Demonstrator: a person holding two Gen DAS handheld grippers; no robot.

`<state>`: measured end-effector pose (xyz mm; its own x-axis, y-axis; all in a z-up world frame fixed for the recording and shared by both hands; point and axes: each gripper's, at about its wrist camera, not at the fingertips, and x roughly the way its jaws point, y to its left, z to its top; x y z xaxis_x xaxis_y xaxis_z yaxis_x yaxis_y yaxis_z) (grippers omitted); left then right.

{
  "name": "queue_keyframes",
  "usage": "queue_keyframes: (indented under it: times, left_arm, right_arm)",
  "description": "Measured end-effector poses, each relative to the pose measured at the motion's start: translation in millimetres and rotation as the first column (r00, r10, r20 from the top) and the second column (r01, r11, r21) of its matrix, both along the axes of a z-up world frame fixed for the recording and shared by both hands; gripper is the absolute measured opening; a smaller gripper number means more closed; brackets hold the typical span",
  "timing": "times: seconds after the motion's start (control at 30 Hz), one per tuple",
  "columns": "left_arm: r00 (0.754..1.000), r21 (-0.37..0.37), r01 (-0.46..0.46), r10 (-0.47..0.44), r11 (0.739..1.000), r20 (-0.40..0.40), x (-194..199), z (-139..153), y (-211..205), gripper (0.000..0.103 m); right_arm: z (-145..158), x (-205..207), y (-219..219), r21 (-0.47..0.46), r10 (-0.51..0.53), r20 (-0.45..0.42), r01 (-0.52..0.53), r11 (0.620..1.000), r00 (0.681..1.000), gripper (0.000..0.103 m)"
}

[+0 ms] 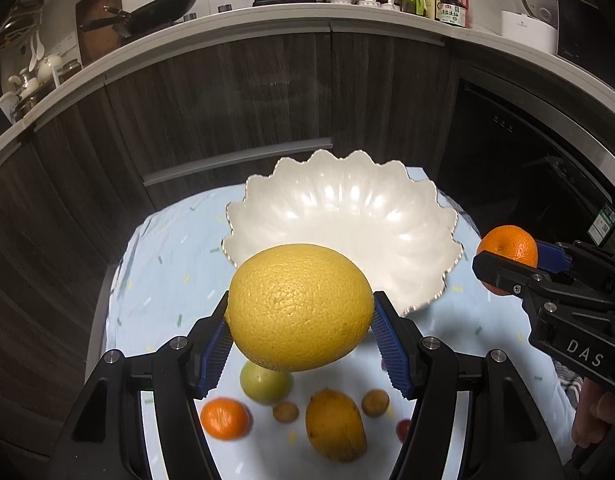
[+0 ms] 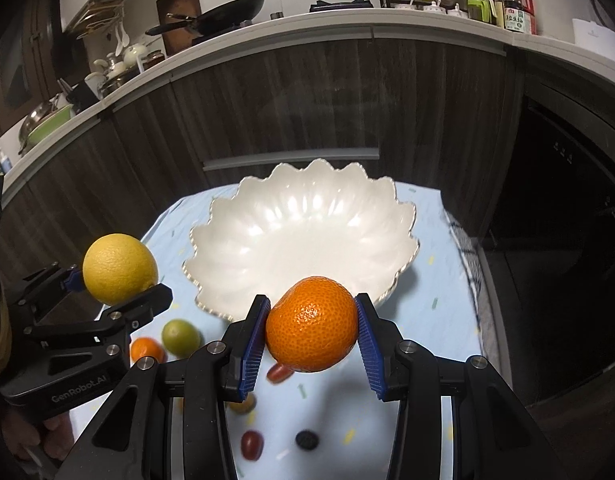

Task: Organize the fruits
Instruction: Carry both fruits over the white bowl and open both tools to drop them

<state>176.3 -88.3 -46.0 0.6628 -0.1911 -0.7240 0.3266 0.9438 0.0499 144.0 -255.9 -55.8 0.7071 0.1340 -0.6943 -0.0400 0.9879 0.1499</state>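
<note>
I hold one fruit in each hand. My left fingers (image 1: 301, 334) are clamped on a big yellow lemon (image 1: 301, 307). My right fingers (image 2: 311, 338) are clamped on a small orange (image 2: 311, 324). Both fruits are up in the air, above the surface (image 1: 467, 320) with its light blue cloth.

The white bowl (image 1: 343, 216) with the wavy rim sits just ahead of both fruits. It has nothing in it. I think the fruits go in there, so this step is carrying them over the rim.

To do it well, I think I should lift each fruit high enough to clear the wavy rim, because the near edge stands right in front of them. Then I should go low inside the bowl before I let my fingers come apart. If I let go from high up, the fruit may bounce or roll out. The lemon is round and may roll, so I want to set it near the middle. I should also keep my two hands a bit apart, so the fruits do not bump.

More fruit is left on the surface under my hands: a green fruit (image 1: 265, 384), another orange one (image 1: 225, 418), a yellow one (image 1: 335, 424), small brown ones (image 1: 374, 402), small red ones (image 2: 252, 444) and a dark berry (image 2: 306, 439).
</note>
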Motion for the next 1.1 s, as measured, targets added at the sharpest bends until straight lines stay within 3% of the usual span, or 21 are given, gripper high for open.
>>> queue_keyframes:
  times: [0.63,1.1]
  left_arm:
    - [0.999,-0.005,-0.010,0.010,1.000,-0.031,59.9,-17.3,-12.3,0.065]
    - [0.996,-0.004,-0.013,0.013,1.000,-0.091,80.8,-40.5,-15.9,0.065]
  right_arm:
    - [-10.0,57.9,-14.3,-0.026,-0.035,-0.021,0.035,0.999,0.999,0.044]
    - [-29.6,79.1,-17.0,-0.032,-0.057,-0.085,0.054,0.998,0.995,0.044]
